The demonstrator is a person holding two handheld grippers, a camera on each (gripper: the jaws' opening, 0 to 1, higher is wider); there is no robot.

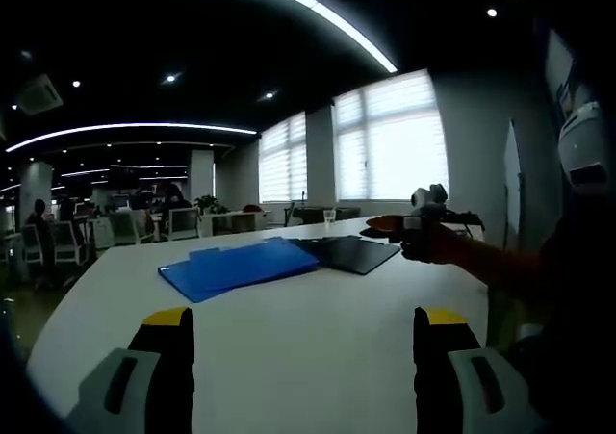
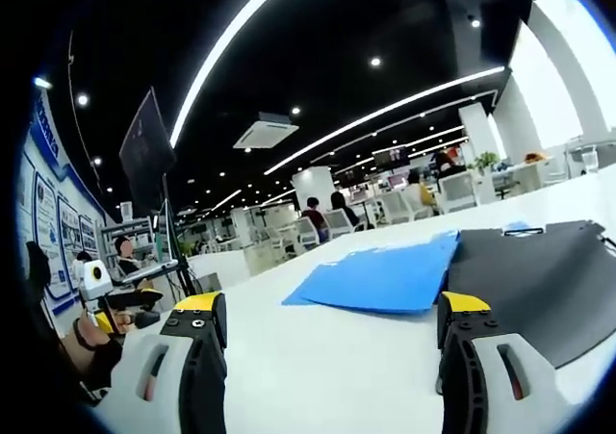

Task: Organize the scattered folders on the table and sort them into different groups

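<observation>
Flat blue folders (image 1: pixel 236 266) lie on the smooth white table (image 1: pixel 318 328), touching thin black folders (image 1: pixel 348 252). Both the left gripper (image 1: pixel 303 343) and right gripper (image 2: pixel 332 333) hang spread and empty above bare tabletop just short of the blue folders.

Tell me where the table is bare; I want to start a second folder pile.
Bare table lies between the left gripper and the blue folders, and left of them toward the edge. It is crowded where the blue folders meet the black folder, near the right gripper.
</observation>
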